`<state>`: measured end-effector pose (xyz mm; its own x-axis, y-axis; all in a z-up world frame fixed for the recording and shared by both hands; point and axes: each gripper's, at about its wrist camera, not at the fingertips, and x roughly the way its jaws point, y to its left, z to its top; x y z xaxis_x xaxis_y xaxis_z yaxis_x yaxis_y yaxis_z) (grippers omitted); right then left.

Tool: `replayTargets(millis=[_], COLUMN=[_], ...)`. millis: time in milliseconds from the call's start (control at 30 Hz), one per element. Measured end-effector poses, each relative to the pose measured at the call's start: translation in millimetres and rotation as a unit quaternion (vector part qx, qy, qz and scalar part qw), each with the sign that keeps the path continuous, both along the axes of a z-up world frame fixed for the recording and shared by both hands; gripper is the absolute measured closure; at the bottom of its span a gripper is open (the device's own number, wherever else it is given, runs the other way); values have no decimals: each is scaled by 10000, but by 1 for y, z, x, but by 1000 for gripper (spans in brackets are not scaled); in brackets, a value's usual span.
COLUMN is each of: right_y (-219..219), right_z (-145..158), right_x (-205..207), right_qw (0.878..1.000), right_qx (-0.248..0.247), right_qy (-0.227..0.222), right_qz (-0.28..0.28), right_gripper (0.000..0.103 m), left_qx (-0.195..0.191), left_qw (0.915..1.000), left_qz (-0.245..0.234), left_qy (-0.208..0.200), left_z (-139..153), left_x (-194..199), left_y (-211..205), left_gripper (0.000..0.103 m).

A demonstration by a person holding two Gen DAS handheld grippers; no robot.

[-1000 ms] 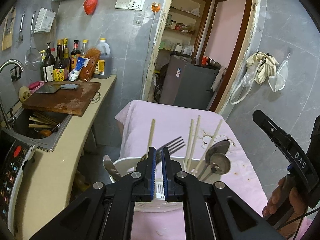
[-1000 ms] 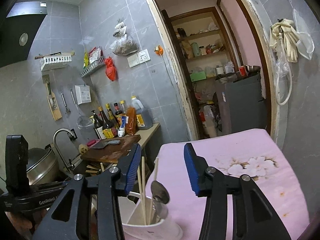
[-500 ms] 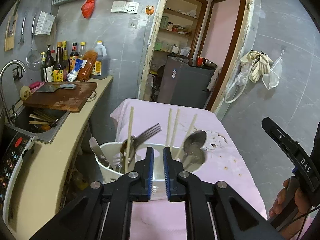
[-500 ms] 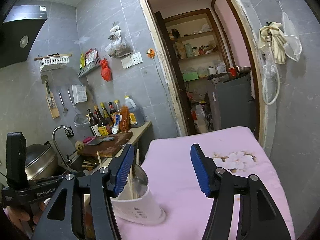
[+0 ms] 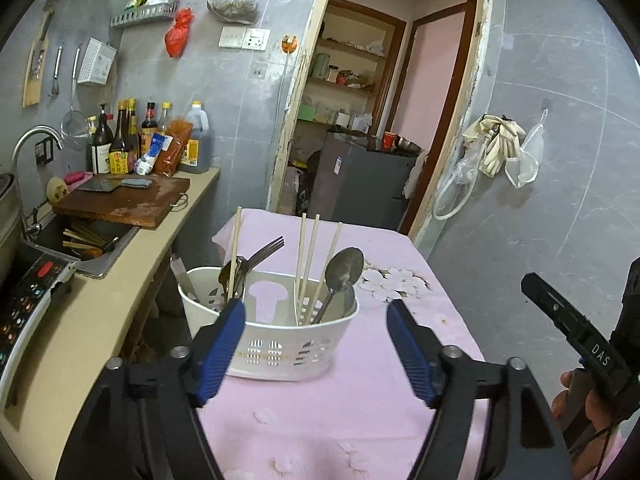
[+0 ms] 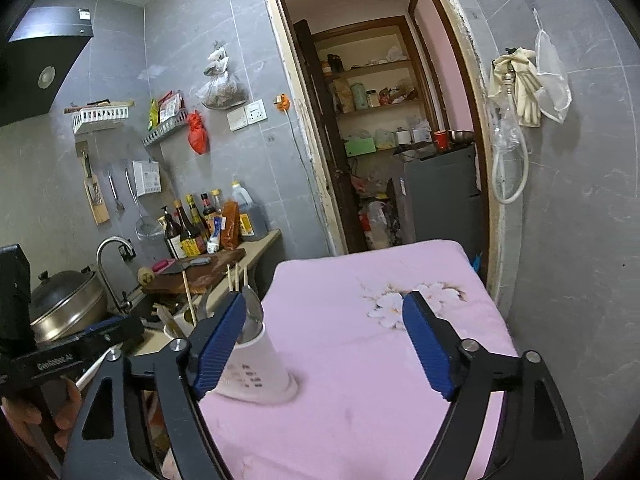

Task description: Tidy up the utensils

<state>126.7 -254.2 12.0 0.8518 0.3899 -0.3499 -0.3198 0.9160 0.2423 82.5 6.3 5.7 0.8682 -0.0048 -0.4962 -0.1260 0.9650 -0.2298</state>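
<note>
- Two grippers, both with nothing between the jaws, stand back from a white caddy [image 5: 280,340] on the pink tablecloth [image 5: 360,412].
- Caddy: upright near the cloth's left edge, beside the counter [image 5: 80,320]; slotted wall, a divider in the middle.
- Contents, left compartment: one chopstick [image 5: 237,252], a fork [image 5: 264,250], a further handle or two too crowded to sort.
- Contents, right compartment: three chopsticks [image 5: 310,256] and two spoons [image 5: 344,268], bowls up.
- Left gripper [image 5: 316,344]: jaws opening, already wide, nothing between them; the left blue finger [image 5: 220,348] overlaps the caddy wall in this view, whether touching I cannot tell.
- Right gripper [image 6: 324,344]: jaws opening, wide and bare; the caddy sits just beside its left finger [image 6: 218,344], outside the gap.
- Step in hand, by my reckoning: release and pull-back after stowing; no loose utensil shows on the cloth.
- Next move likely calls for finding any remaining piece, perhaps the sticks lying in the sink [image 5: 80,240], and approaching with jaws wide, or else finishing.
</note>
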Motion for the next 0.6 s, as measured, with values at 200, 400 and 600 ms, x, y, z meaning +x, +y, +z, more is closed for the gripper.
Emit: replayTargets(millis=[200,400,600], right_y=[-9,-16,-22], right_z=[-2,-1,1], right_x=[-27,-52,-68], right_qw=[9998,9998,9995], right_qx=[-174,-168,-196], right_qy=[27,2,-46], right_qz=[-64,-142,-234], right_gripper=[7,1,1], left_qx=[178,236,285], left_qw=[9992,9975,9976], left_qz=[226,509,516], left_qy=[-277,-426,-370], left_z=[4,1,-4], left_x=[-28,-51,-65], left_y=[-9,-11,-11], left_gripper=[3,2,2])
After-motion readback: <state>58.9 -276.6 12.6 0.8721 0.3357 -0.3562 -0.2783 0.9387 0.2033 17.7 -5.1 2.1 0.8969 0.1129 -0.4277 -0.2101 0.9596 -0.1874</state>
